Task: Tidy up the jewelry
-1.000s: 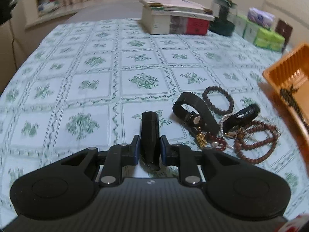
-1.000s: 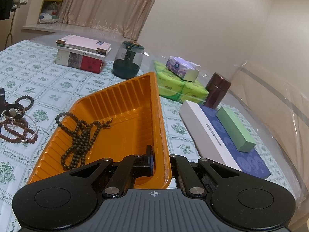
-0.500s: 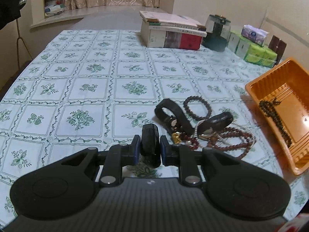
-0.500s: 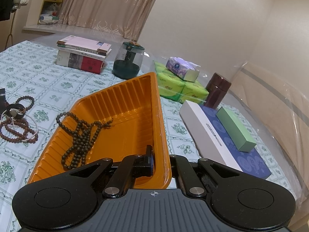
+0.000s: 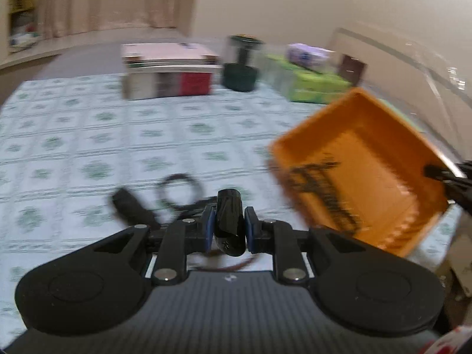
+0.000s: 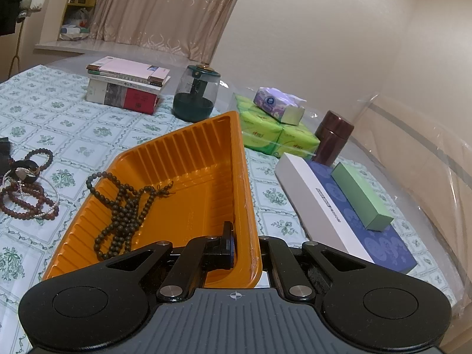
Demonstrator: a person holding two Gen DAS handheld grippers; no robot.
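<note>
Glossy black oblong piece (image 5: 229, 225) stands clamped between left gripper (image 5: 227, 230) fingers.

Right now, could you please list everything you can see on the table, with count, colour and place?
tray: one, orange, centre, wall pinched
bead string: one, dark, in tray
bracelets: several, reddish-brown and dark, left pile on the cloth
books: one stack, far left
jar: one, green-based, beside books
tissue packs: several green, one purple on top
canister: one, maroon, right
flat box: one, white-blue, right
small box: one, green, on flat box
black piece: one, gripped
left hand-held gripper: shut on it
right hand-held gripper: shut on tray wall
</note>
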